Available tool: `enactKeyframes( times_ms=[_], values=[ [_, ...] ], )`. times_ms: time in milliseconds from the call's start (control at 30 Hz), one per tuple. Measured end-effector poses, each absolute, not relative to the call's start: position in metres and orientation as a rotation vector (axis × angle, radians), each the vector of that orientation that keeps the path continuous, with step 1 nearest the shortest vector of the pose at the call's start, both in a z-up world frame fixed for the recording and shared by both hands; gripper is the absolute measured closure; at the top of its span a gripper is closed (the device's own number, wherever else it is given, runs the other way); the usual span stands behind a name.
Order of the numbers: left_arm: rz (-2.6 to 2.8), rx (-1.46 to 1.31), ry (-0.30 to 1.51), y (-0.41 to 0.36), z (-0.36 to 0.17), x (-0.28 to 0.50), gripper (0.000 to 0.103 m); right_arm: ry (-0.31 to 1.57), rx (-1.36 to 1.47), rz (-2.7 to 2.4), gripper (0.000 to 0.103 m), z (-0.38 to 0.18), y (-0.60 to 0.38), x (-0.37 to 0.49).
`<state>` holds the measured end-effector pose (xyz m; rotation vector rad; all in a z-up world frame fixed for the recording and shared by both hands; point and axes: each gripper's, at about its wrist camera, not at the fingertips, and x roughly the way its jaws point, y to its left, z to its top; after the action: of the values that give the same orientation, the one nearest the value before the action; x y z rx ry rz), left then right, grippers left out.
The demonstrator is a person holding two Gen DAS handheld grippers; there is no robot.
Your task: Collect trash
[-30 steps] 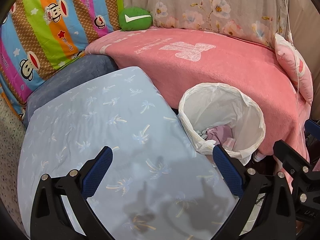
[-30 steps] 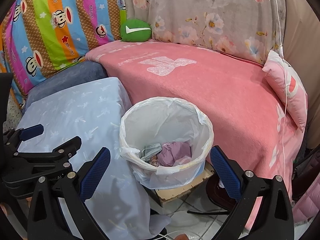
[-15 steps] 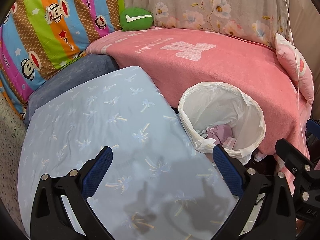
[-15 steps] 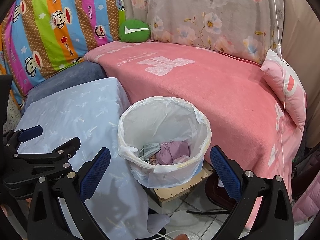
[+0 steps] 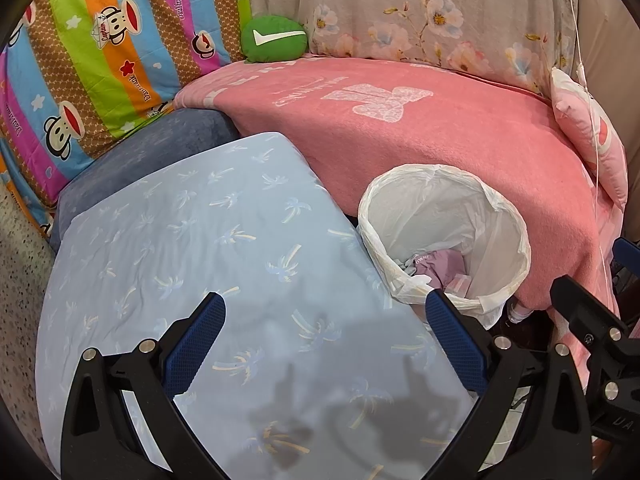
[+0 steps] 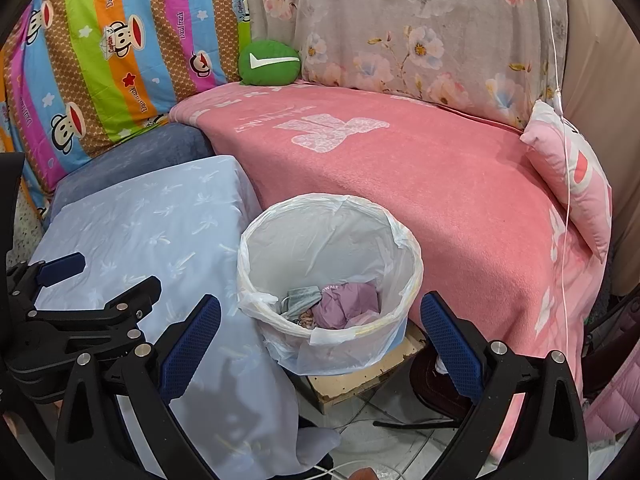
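Blue palm-print sheet (image 5: pixel 208 248) beside lined bin (image 6: pixel 332 280); pink blanket (image 6: pixel 420 176) behind.

trash bin (image 6: pixel 332 344): upright, white liner over rim | contents: crumpled purple wrapper (image 6: pixel 344 304), grey-green scrap (image 6: pixel 300 300) at bottom

the trash bin (image 6: pixel 408 276) hides its own floor under crumpled trash (image 6: pixel 344 304), and small print on the purple piece is too small to read. the bin's base sits behind the light blue cloth (image 5: pixel 200 240) in the left wrist view. the wooden board (image 6: pixel 360 376) under it is mostly covered, and the frame's bottom edge cuts off both grippers' bodies.
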<state>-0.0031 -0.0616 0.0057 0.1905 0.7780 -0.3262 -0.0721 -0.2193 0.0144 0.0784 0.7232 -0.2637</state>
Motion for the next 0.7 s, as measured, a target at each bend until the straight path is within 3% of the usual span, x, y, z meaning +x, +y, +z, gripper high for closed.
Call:
enactKeyframes(
  times_ms=[700],
  values=[
    [-0.328,0.190,0.779,-0.0621,0.0051,-0.0045,0.007,0.723,0.078,-0.265,0.006,0.0149,-0.2177,-0.0730]
  ],
)
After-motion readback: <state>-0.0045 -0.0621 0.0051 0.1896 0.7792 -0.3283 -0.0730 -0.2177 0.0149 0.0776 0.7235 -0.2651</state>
